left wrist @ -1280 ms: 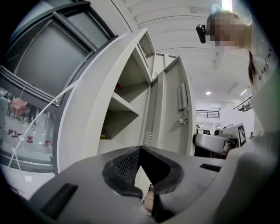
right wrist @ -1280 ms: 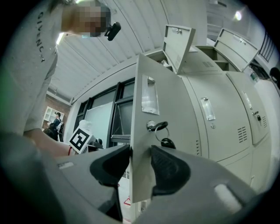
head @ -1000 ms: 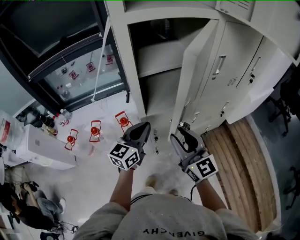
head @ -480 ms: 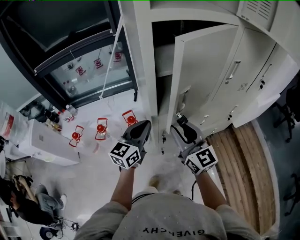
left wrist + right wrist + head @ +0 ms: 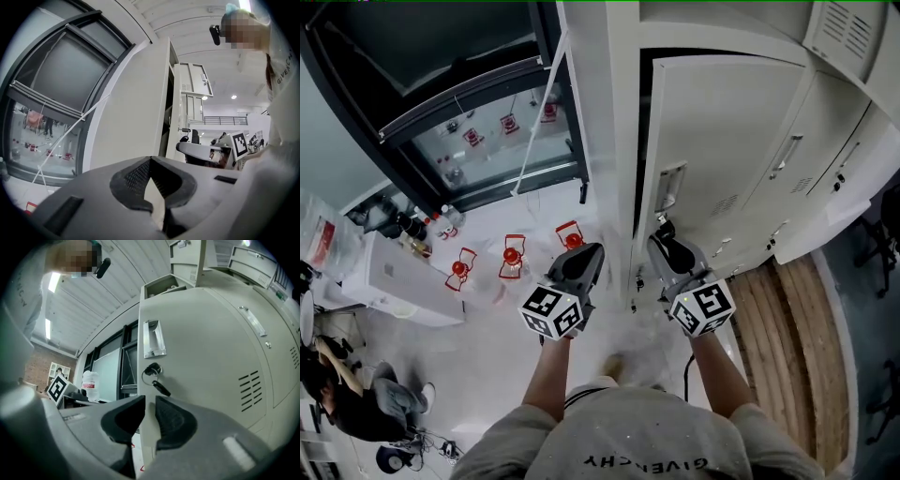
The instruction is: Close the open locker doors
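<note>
"How many doors are open in front of you?"

"One. The locker door [image 5: 722, 141] is almost shut, with a dark slit down its left edge. It has one key [image 5: 161, 388] in the lock, under one recessed handle [image 5: 153, 339]."

"And your two tools?"

"Your right hand-held gripper [image 5: 661, 227] is at the door by the key. Its jaws have just been closing to a thin gap and clamp nothing. Your left hand-held gripper [image 5: 592, 249] is clenched and empty, near the locker's side."
</note>
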Demonstrator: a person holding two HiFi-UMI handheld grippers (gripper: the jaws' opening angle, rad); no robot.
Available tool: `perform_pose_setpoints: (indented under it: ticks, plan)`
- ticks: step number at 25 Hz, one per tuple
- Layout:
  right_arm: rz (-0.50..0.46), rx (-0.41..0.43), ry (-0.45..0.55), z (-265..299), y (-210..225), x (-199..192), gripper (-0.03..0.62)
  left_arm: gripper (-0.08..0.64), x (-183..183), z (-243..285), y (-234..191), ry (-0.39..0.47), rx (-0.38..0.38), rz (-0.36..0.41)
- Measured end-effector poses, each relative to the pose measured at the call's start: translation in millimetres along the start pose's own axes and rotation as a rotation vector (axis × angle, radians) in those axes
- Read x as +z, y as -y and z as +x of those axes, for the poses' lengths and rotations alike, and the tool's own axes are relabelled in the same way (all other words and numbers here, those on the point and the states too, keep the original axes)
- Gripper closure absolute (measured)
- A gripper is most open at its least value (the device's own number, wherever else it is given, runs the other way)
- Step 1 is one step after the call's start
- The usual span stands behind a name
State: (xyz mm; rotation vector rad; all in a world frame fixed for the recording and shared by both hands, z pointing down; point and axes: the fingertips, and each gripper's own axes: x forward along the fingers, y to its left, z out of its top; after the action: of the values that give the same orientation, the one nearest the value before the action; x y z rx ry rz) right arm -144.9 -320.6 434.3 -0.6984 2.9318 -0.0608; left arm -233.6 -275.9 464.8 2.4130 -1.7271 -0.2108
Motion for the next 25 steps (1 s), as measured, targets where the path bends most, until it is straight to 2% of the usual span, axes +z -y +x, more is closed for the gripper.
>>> perform_pose_setpoints:
  ticks: [16,25]
  plan:
    - [0.005,-0.017,-0.026,35.4,15.0,-11.1,0.551,0.563,1.0,-5.2,-19.2,-0.006,0.022,-0.004]
    - [0.002,0.022,-0.039,32.6,13.3,-11.1,0.545,0.563,6.8,-0.5,-13.7,0.003,0.020,0.000]
